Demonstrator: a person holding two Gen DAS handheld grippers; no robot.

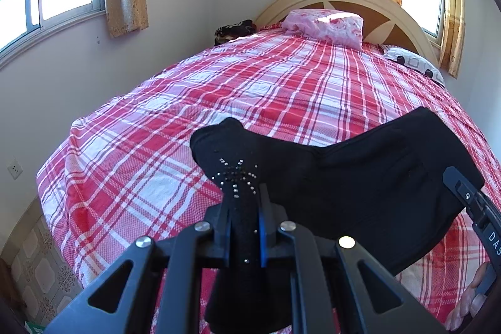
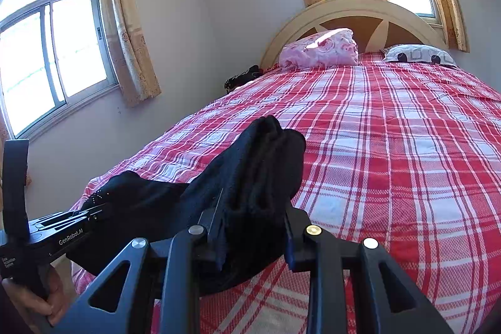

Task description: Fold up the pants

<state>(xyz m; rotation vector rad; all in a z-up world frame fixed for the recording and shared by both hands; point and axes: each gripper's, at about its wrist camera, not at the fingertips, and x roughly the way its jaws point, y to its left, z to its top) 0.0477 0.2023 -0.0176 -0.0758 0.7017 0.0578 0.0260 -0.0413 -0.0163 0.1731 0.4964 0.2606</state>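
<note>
The black pants are held up over the plaid bed: one studded end is pinched by the left tongs, a thick bunch by the right tongs.

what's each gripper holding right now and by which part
Both hold the black pants: the left gripper pinches a thin rhinestone-studded end, the right gripper clamps a thick bunched fold.

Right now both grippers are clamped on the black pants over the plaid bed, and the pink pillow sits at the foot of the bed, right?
Not quite. The pink pillow lies at the head, against the headboard, as the right wrist view shows. The rest holds.
</note>
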